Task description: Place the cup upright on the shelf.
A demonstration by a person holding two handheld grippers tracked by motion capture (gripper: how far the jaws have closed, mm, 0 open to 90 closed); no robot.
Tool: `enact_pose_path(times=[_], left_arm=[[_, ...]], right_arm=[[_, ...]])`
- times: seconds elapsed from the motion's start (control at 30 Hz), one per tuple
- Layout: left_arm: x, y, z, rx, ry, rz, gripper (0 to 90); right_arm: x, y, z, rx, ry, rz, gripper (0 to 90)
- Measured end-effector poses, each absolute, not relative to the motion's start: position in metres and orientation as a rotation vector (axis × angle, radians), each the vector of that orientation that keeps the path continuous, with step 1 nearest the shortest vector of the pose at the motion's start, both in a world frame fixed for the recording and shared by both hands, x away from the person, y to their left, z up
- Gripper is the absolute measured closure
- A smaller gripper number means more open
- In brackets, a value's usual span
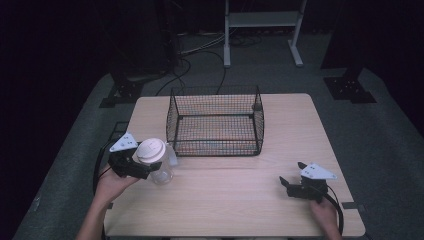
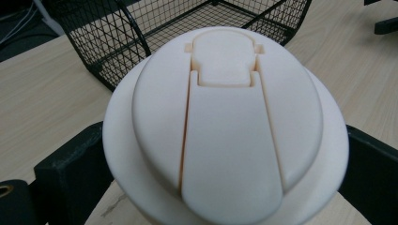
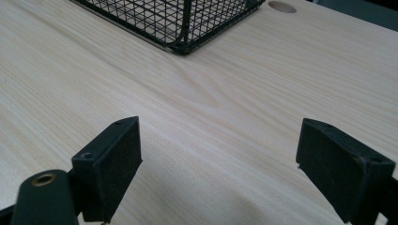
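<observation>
Gripping a clear cup (image 1: 161, 172) with a white lid (image 1: 150, 150), the left tongs (image 1: 142, 167) pinch it from both sides — in the left gripper view the lid (image 2: 225, 131) swells up between the two black jaws, which press against the cup just under the lid's rim. The lid carries a raised central strip with a closed sip tab at its far end. In the high view the cup tilts away from the left hand (image 1: 112, 185), with its lid facing up and toward the camera, and whether its base touches the worktop (image 1: 225, 200) cannot be told.

Just beyond the left tongs, ahead and slightly toward the right tongs' side, stands a black wire basket (image 1: 216, 147); its near corner (image 2: 105, 70) rises right behind the lid in the left gripper view.

The right tongs (image 1: 292, 177) are spread wide with nothing between them — bare pale wood shows in the gap in the right gripper view (image 3: 218, 173). They sit low over the worktop, well apart from the cup, with the right hand (image 1: 322, 212) behind them. A corner of the basket (image 3: 185, 28) lies ahead of them, and farther off a round hole (image 3: 282, 6) shows in the worktop
</observation>
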State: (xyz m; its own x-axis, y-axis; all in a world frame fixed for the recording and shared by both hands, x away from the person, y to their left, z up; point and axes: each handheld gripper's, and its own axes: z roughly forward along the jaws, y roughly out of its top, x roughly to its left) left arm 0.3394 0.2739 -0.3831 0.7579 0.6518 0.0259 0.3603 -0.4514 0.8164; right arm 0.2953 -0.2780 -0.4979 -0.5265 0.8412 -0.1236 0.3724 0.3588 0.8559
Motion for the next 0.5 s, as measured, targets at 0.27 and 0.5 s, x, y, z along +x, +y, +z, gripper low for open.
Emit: enact_pose_path(times=[0.27, 0.5], left_arm=[[0.3446, 0.2684, -0.3849, 2.09, 0.764, 0.424, 1.1], [0.3481, 0.264, -0.3855, 2.097, 0.765, 0.429, 1.1]], right_arm=[[0.2953, -0.278, -0.4979, 1.049, 2.064, 1.091, 13.5], [0.2954, -0.2781, -0.4978, 1.049, 2.063, 1.092, 13.5]])
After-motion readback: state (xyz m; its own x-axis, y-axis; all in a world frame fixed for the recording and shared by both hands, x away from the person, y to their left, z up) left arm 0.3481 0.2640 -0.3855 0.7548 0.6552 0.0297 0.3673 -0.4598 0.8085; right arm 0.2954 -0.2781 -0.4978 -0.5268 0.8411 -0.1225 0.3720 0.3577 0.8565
